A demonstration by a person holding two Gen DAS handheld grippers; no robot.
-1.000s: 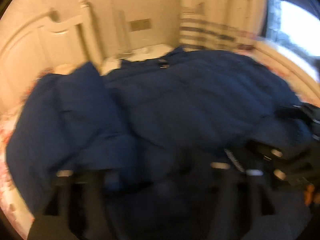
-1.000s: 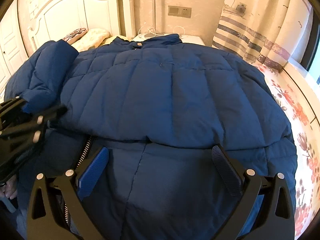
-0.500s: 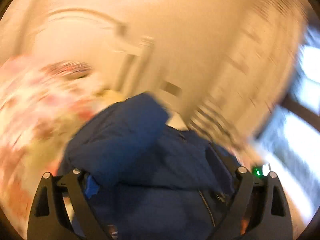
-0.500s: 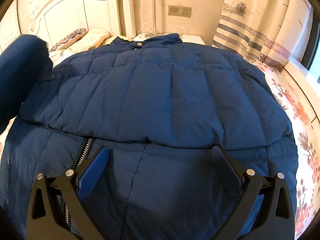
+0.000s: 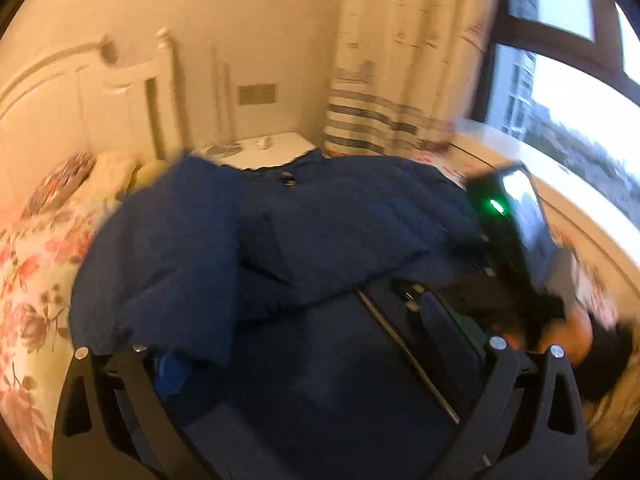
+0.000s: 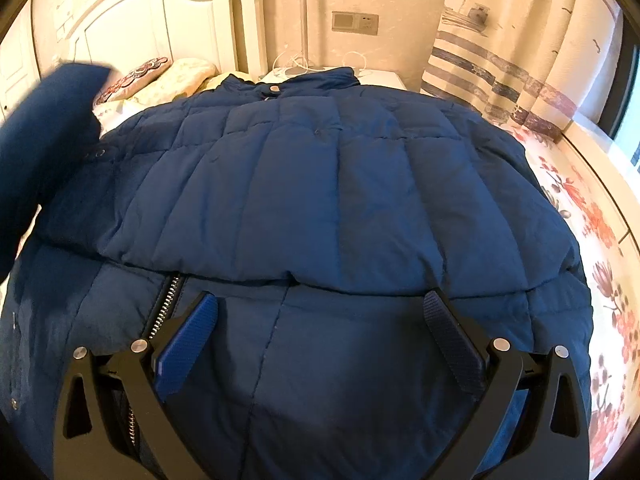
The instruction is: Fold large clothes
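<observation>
A large navy quilted jacket (image 6: 320, 184) lies on the bed, collar toward the headboard; it also shows in the left wrist view (image 5: 304, 240). My right gripper (image 6: 320, 340) is open and empty, low over the jacket's lower front beside the zipper (image 6: 164, 312). My left gripper (image 5: 296, 344) is open over the jacket's left part, and a blue sleeve (image 5: 172, 264) lies over its left finger. The same sleeve (image 6: 36, 148) stands raised at the left edge of the right wrist view. The right gripper's body (image 5: 508, 236) shows at the right of the left wrist view.
The floral bedsheet (image 6: 592, 216) shows to the right and in the left wrist view (image 5: 32, 280) to the left. A white headboard (image 6: 160, 20), pillows (image 6: 160, 80), a white nightstand (image 6: 376, 76), a striped curtain (image 6: 500, 40) and a window (image 5: 580, 120) ring the bed.
The left gripper swung up and back toward the jacket, carrying the blue sleeve up off the jacket's left side. The right gripper has stayed still and open.
</observation>
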